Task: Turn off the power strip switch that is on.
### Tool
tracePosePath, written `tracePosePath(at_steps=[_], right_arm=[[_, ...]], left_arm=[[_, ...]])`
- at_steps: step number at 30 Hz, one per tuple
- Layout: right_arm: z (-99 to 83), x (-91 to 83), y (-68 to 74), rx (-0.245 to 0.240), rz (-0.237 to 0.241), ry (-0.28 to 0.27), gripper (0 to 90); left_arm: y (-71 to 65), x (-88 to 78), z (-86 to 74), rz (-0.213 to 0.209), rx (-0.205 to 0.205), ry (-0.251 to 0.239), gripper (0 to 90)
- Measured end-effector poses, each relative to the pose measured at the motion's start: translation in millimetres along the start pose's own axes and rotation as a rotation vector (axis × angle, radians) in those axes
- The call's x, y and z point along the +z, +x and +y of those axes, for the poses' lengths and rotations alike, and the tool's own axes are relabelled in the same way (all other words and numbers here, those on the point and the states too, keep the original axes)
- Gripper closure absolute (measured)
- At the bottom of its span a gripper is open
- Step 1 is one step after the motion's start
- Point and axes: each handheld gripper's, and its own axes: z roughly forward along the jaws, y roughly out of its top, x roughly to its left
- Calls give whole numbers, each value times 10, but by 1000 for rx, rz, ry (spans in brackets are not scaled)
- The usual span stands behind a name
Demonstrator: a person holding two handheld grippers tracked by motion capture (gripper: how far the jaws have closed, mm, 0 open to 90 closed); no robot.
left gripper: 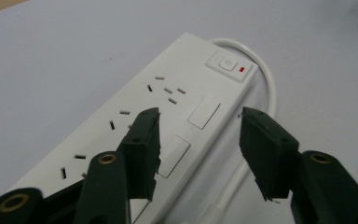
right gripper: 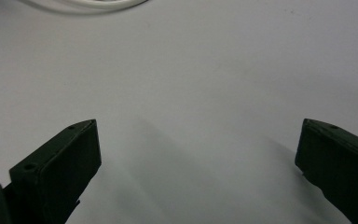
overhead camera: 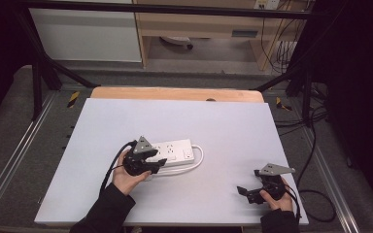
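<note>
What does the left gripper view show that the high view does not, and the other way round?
Left gripper view alone: the power strip's socket slots, its power button and red indicator, and the left gripper open, one of its fingers over the strip's face.

High view alone: the right gripper held apart near the table's right front corner, both sleeves, and the floor and furniture beyond.

Both: the white strip, its looping cable and the pale tabletop.

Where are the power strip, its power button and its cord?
power strip (overhead camera: 174, 151), high view, white top face.
power button (left gripper: 226, 62), left gripper view, middle of the button.
cord (left gripper: 269, 79), left gripper view, curved stretch beyond the strip's end.
</note>
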Motion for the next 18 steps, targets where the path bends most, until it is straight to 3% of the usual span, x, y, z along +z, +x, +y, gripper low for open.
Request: tracePosePath(at_steps=[9, 13, 18], right_arm=[[1, 0, -1, 0, 1, 2, 7], [0, 2, 0, 1, 3, 1, 7], [0, 1, -1, 2, 2, -2, 7]], left_arm=[[53, -119, -33, 13, -7, 16, 322], [67, -147, -47, 19, -7, 28, 207], [103, -215, -65, 23, -17, 29, 149]])
